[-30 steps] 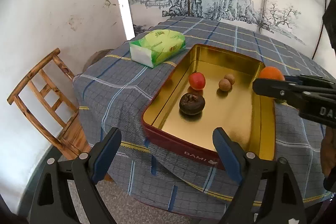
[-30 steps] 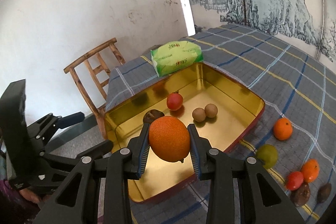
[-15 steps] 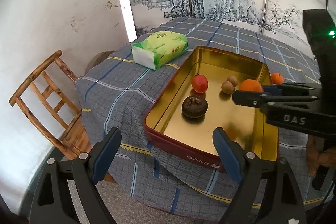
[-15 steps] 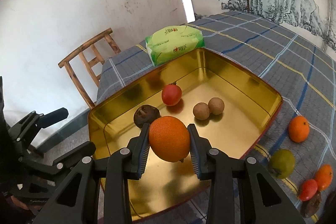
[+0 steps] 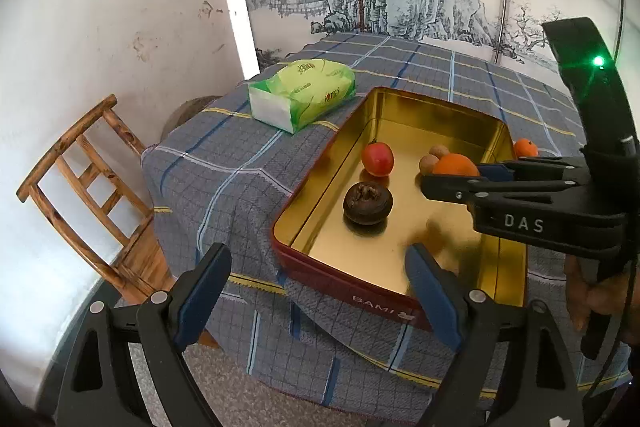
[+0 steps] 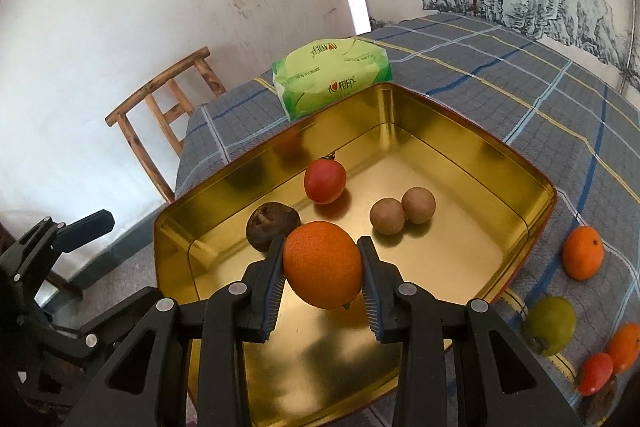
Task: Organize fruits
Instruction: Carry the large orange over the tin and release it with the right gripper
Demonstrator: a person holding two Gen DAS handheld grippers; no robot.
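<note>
My right gripper (image 6: 322, 279) is shut on an orange (image 6: 322, 269) and holds it above the gold tin (image 6: 460, 147); the orange also shows in the left wrist view (image 5: 456, 165). The tin (image 5: 420, 111) holds a red fruit (image 6: 325, 181), a dark brown fruit (image 6: 267, 225) and two small brown fruits (image 6: 402, 211). My left gripper (image 5: 316, 295) is open and empty, off the table's near edge, in front of the tin.
A green tissue pack (image 6: 332, 77) lies beyond the tin. An orange (image 6: 583, 253), a green fruit (image 6: 551, 325), another orange (image 6: 626, 347) and a red fruit (image 6: 596, 373) lie on the checked cloth at right. A wooden chair (image 5: 92, 195) stands left of the table.
My right gripper has carried the orange forward and lower over the tin's inside. The left gripper has drifted slightly and stays open.
</note>
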